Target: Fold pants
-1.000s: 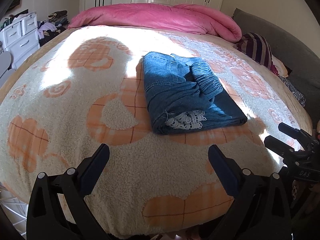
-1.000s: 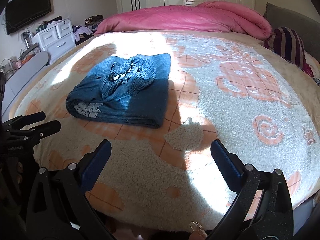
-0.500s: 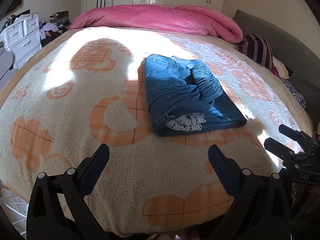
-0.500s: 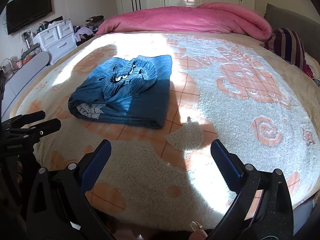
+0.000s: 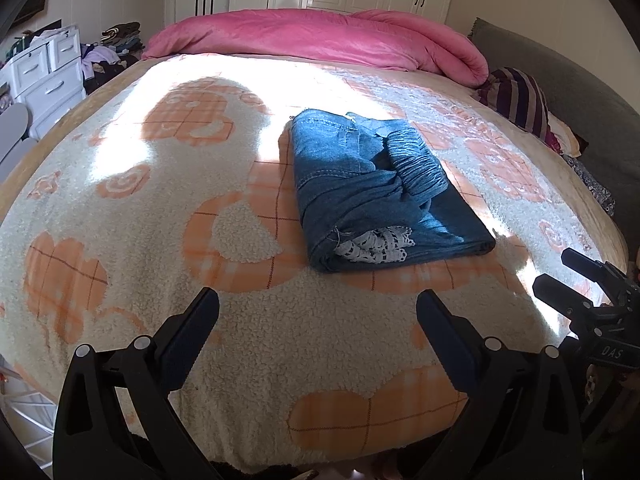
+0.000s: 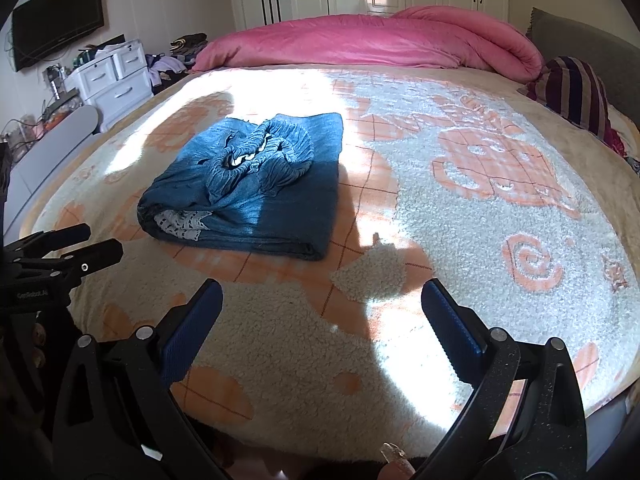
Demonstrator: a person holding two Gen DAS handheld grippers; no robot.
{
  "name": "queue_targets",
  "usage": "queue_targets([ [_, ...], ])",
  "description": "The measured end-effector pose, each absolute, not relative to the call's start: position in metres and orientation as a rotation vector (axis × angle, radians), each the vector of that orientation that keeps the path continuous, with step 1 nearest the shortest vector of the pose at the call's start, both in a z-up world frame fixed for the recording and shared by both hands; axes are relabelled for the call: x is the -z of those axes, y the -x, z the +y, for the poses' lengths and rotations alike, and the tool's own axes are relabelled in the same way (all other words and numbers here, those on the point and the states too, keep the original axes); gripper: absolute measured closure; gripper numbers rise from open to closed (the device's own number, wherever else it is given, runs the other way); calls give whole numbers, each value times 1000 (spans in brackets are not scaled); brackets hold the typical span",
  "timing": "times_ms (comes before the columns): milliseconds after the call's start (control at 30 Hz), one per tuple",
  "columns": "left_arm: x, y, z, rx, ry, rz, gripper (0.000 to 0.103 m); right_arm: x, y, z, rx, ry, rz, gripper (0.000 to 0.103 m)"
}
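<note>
Blue denim pants [image 5: 372, 188] lie folded in a compact bundle on the cream and orange blanket [image 5: 160, 208], with the gathered waistband on top and white lace trim showing at the near end. They also show in the right wrist view [image 6: 256, 184]. My left gripper [image 5: 318, 316] is open and empty, held back over the near edge of the bed, apart from the pants. My right gripper [image 6: 322, 304] is open and empty, near the bed's front edge to the right of the pants. Each gripper shows at the side of the other's view.
A pink duvet [image 5: 320, 40] lies bunched along the far end of the bed. A striped cushion [image 5: 516, 96] sits at the right by a grey headboard [image 5: 580, 92]. White drawers [image 6: 112, 76] and piled clothes stand at the left.
Both grippers have drawn back slightly from the bed, so the pants sit a little farther off. The pants have not moved and both grippers stay open.
</note>
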State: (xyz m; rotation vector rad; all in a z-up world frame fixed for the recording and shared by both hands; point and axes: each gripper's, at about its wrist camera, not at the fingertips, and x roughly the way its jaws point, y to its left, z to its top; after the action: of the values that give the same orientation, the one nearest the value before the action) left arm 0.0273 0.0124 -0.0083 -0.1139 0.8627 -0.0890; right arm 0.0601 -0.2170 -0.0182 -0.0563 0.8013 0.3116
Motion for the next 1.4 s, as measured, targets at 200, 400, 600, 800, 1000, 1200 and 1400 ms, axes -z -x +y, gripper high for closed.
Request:
queue_targets([
  [200,8,-27,13,85,113,864,4,18,-60,-217,-312,56,800,9],
  [400,7,-27,13,81,100,862,4,18,-60,-217,-312,56,802,9],
  [600,7,-27,13,84,103,864,4,17,-59,-217,-313,57,799,9],
  [800,7,-27,12,85,99,868,4,18,-60,-217,-313,58,802,9],
  [1000,8,-27,11,81,90,873,4,18,-60,-217,-314,58,801,9],
  [1200,8,-28,11,73,79,874,4,17,-60,-217,-310,60,800,9],
  [1400,8,-29,12,66,77,879,4,17,-60,-218,-308,60,801,9],
])
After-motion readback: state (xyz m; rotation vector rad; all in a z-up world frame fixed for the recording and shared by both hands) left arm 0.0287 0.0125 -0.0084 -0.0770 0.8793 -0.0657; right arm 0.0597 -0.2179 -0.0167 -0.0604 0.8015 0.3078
